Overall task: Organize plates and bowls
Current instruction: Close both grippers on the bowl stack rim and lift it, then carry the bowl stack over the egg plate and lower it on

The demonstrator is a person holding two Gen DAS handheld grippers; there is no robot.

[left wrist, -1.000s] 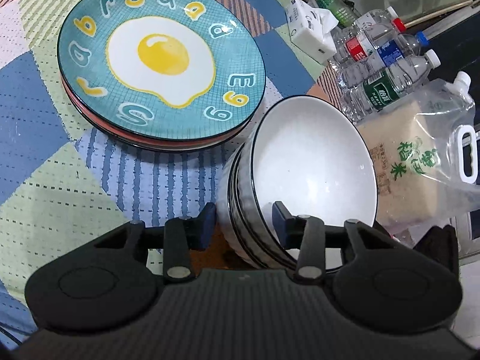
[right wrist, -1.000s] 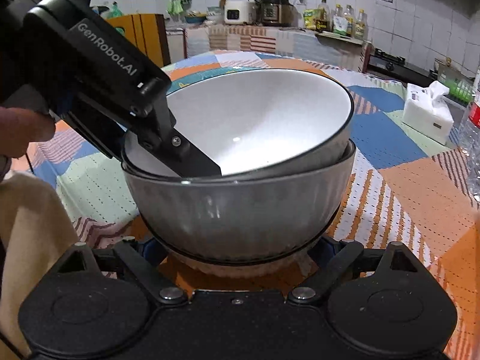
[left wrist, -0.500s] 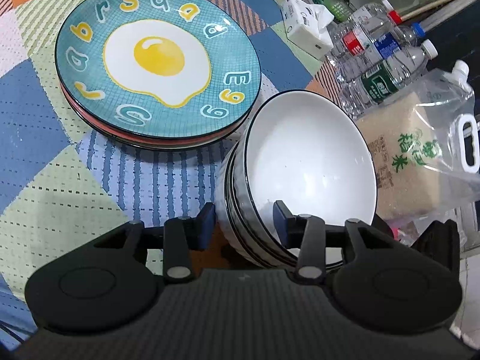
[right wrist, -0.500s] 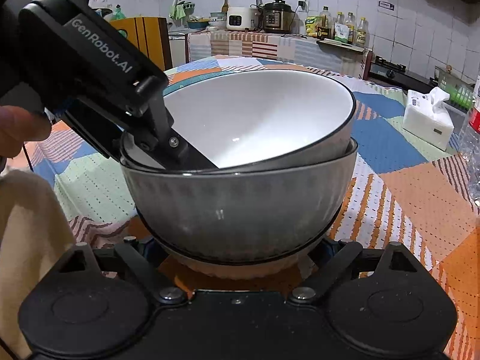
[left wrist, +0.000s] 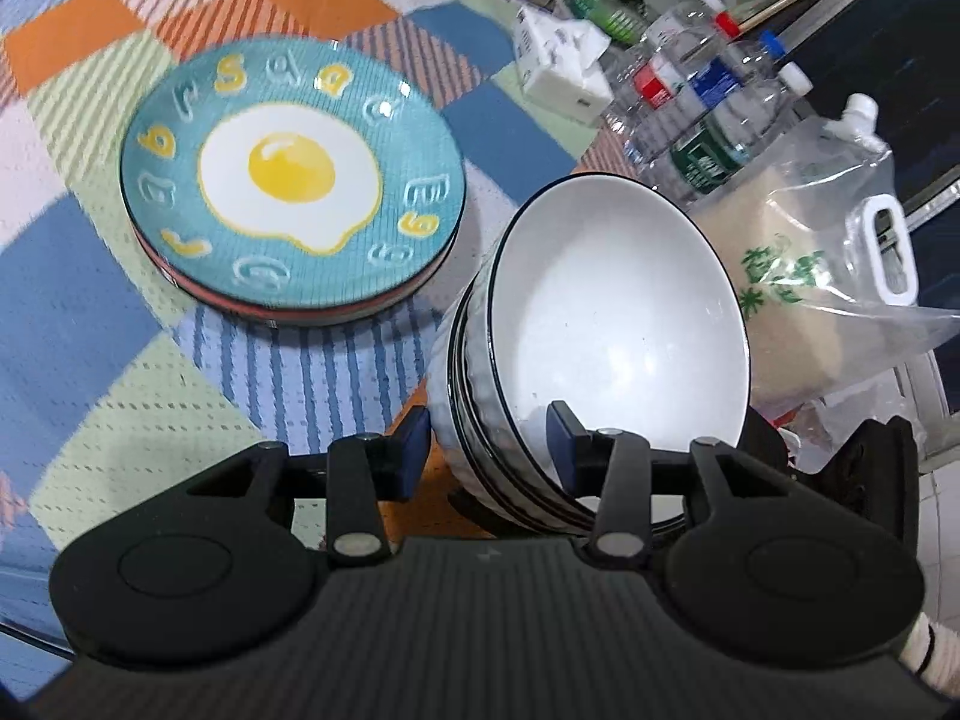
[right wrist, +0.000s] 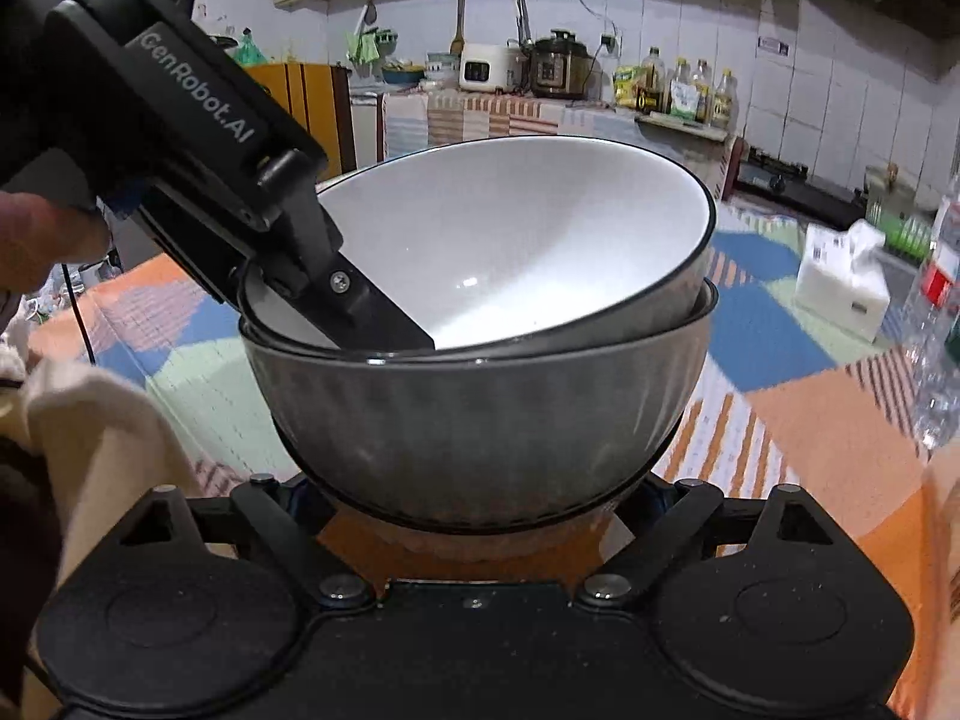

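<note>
White inside and ribbed grey outside, the stack of bowls [left wrist: 618,324] was tilted and pinched at its near rim by the left gripper [left wrist: 489,438], one finger inside the top bowl and the other against the outer wall of the stack. In the right wrist view the same stack of bowls [right wrist: 480,396] filled the middle, with the top bowl sitting askew in the one below and the left gripper's inner finger [right wrist: 372,312] lying across its rim. The right gripper [right wrist: 480,510] sat low under the stack; its fingertips were hidden behind the bowls, so I could not tell whether it was spread or pressed on anything. Beside the bowls on the patchwork tabletop [left wrist: 90,300] lay a stack of plates [left wrist: 294,180], the top one teal with a fried egg and letters. Water bottles [left wrist: 708,114], a tissue pack [left wrist: 564,66] and a clear bag of rice [left wrist: 798,276] stood past the bowls.
</note>
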